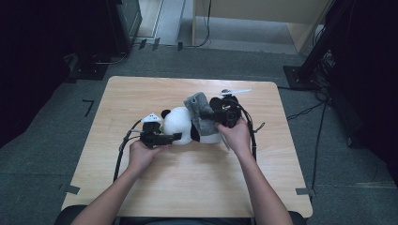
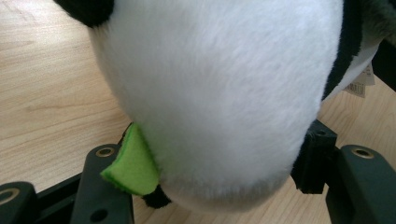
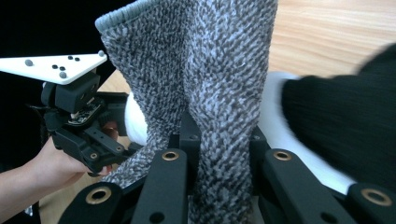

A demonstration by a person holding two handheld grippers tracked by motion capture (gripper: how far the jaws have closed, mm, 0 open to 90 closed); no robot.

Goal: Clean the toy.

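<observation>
**Inspector A:** What risks are noted from here?

**Inspector B:** The grey knitted sock (image 3: 205, 93) is pinched between the jaws of the right gripper (image 1: 224, 114) and is draped over the plush panda (image 1: 187, 125), which lies on its side at the middle of the table (image 1: 141, 187). If the sock is pulled harder than the toy is braced, the panda is likely to be dragged or rolled out of the left gripper (image 2: 210, 186). The knit could also be slipped from the pinch, since only a fold of it is held.

**Inspector A:** How is the panda held?

**Inspector B:** Its white head is bracketed by the left gripper's jaws, which are spread wide and set against either side. A green felt piece (image 2: 133, 165) is seen at the left jaw. A firm clamp cannot be confirmed.

**Inspector A:** And the hands?

**Inspector B:** The left hand (image 1: 143, 154) is held low at the panda's left end, gripper pointed right. The right hand (image 1: 237, 136) is placed at the near right, its gripper raised over the toy's body.
</observation>
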